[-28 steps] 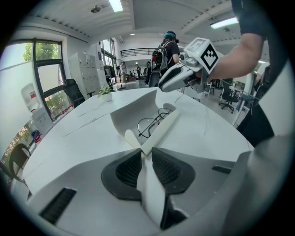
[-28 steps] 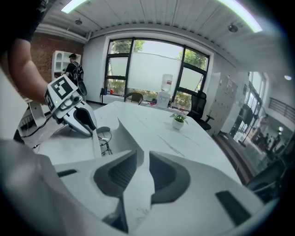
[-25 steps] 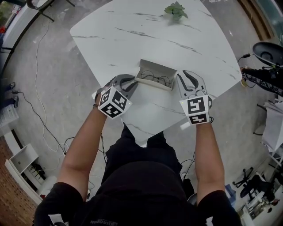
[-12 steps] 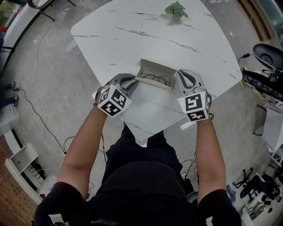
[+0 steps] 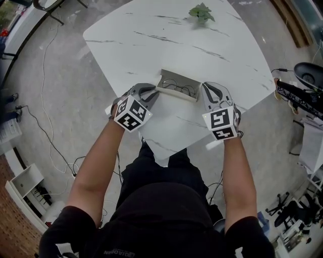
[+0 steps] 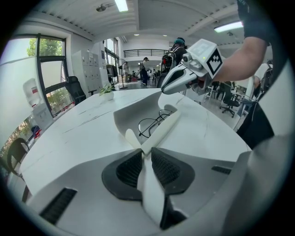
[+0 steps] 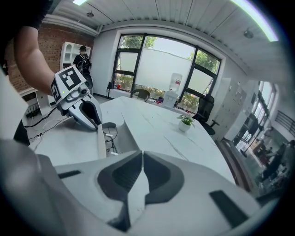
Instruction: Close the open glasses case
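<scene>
The white glasses case [image 5: 177,80] lies open near the front of the marble table [image 5: 151,40], with thin-framed glasses [image 5: 177,90] inside. Its lid [image 5: 174,94] runs along the near side and is tilted up. My left gripper [image 5: 154,91] is at the case's left end; in the left gripper view its jaws [image 6: 144,150] pinch the end of the lid [image 6: 165,127], with the glasses [image 6: 154,123] just beyond. My right gripper [image 5: 204,91] is at the case's right end. In the right gripper view it [image 7: 140,154] is shut with nothing between its jaws, and the lid [image 7: 100,143] stands to its left.
A small potted plant [image 5: 201,11] stands at the far side of the table. The table's front corner [image 5: 164,160] is close to my body. Cables cross the floor to the left [image 5: 35,121]; chairs and gear stand to the right [image 5: 303,95].
Both grippers have crept a little closer to the ends of the case, and the lid stands slightly more upright than a second ago.
</scene>
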Demonstrator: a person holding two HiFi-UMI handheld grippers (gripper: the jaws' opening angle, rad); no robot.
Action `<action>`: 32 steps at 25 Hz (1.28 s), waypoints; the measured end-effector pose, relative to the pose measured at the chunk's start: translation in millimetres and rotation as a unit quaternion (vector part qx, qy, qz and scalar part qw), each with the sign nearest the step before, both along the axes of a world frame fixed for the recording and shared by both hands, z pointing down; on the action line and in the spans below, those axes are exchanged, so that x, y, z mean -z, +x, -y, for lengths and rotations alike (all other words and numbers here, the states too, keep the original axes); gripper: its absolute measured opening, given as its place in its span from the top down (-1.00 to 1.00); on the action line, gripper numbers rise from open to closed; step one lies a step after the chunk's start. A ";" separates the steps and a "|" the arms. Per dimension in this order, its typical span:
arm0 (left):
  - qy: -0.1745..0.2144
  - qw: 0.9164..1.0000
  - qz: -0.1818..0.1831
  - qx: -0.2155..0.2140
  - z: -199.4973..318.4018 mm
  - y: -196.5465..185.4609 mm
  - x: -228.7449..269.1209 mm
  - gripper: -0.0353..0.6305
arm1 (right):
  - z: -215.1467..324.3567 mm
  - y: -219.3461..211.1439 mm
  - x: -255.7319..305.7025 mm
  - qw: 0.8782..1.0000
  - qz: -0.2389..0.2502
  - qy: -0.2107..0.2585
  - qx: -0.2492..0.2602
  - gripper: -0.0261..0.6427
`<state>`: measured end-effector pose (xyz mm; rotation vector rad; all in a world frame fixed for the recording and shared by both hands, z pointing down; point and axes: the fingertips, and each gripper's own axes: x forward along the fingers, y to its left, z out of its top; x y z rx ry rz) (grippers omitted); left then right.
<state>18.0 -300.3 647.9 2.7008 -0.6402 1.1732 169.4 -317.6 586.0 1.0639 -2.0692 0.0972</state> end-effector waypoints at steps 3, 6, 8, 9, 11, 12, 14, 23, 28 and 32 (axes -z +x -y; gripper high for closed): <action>0.000 1.000 0.000 0.000 -0.3 -0.7 -1.0 0.69 | -5.0 -1.8 0.8 1.000 0.000 -0.003 -0.003 0.88; -0.002 1.000 -0.002 0.000 -0.2 -0.7 -1.6 0.69 | -10.6 -3.5 1.0 1.000 0.003 -0.005 -0.006 0.88; -0.003 1.000 -0.002 0.000 -0.5 -0.3 -1.4 0.69 | -15.3 -4.2 1.7 1.000 0.001 -0.006 -0.006 0.88; -0.002 1.000 -0.002 0.000 -0.6 -0.2 -1.2 0.69 | -17.8 -4.7 1.4 1.000 0.000 -0.008 -0.007 0.87; 0.001 1.000 -0.002 0.000 -0.6 -0.3 -0.6 0.69 | -22.1 -5.7 0.5 1.000 -0.001 -0.010 -0.007 0.87; 0.002 1.000 -0.002 0.000 -0.5 -0.4 -0.4 0.69 | -23.7 -6.3 0.3 1.000 -0.002 -0.011 -0.007 0.87; 0.001 1.000 -0.002 0.000 -0.5 -0.7 -0.2 0.69 | -26.6 -7.4 -0.1 1.000 -0.002 -0.012 -0.008 0.87; 0.000 1.000 -0.002 0.000 -0.3 -0.4 -0.6 0.69 | -41.2 -11.6 -6.4 1.000 0.001 -0.019 -0.010 0.87; 0.001 1.000 -0.003 -0.001 -0.2 0.0 -0.1 0.69 | -48.0 -13.6 -10.1 1.000 0.002 -0.023 -0.010 0.87; 0.001 1.000 -0.003 0.000 -0.1 -0.4 -0.8 0.69 | -51.7 -15.3 -14.1 1.000 0.002 -0.026 -0.009 0.87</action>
